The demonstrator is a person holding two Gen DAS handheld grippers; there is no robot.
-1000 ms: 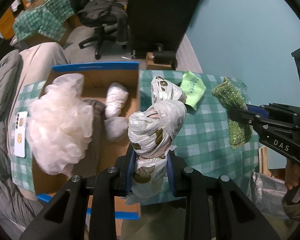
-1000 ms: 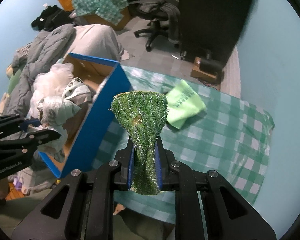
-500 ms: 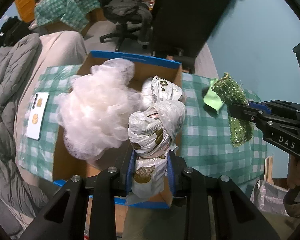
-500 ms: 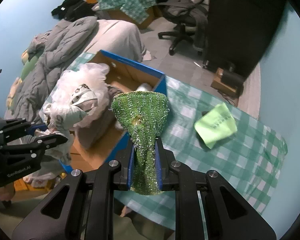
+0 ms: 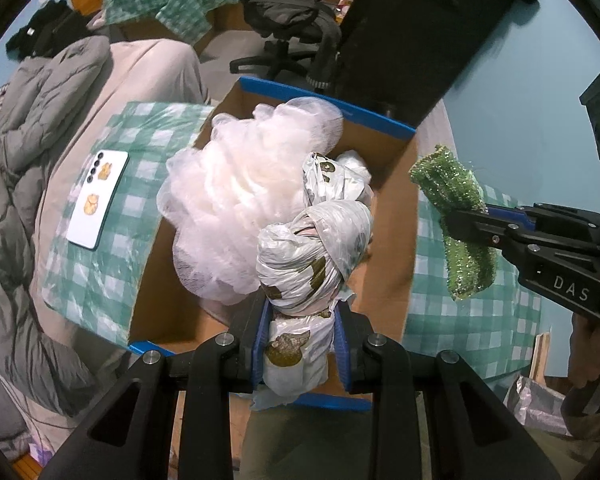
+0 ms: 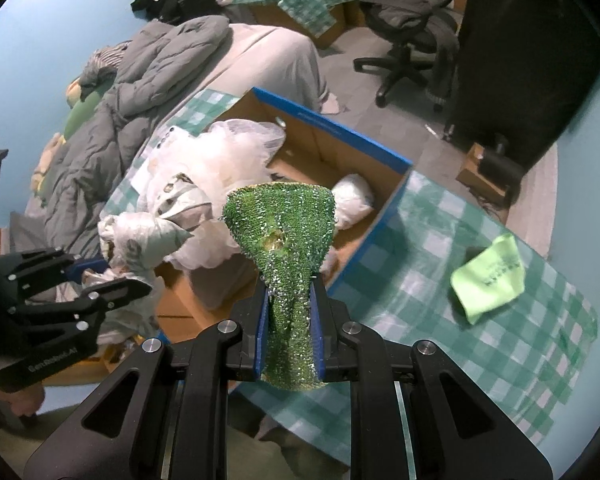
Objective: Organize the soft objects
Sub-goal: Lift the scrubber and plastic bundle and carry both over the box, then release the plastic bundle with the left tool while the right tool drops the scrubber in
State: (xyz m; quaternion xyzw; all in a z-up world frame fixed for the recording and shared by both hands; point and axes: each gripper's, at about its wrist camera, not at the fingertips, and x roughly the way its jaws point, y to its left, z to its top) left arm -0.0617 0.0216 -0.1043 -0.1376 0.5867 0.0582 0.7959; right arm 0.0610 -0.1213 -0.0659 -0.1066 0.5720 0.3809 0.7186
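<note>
Above cardboard box (image 5: 392, 216) | left gripper (image 5: 300, 344) pinching knotted bag bundle (image 5: 312, 256), right gripper (image 6: 290, 336) pinching green scrubber (image 6: 284, 232) | lower inside walls before releasing.

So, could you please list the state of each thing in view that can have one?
Left gripper: shut on the knotted plastic bag, held above the box.
Right gripper: shut on the green sponge, held in the air.
Cardboard box: open, partly filled.
White mesh pouf: lying in the box.
White bundle: lying in the box.
Light green cloth: crumpled on the checked tablecloth.
Phone: lying back up on the tablecloth.
</note>
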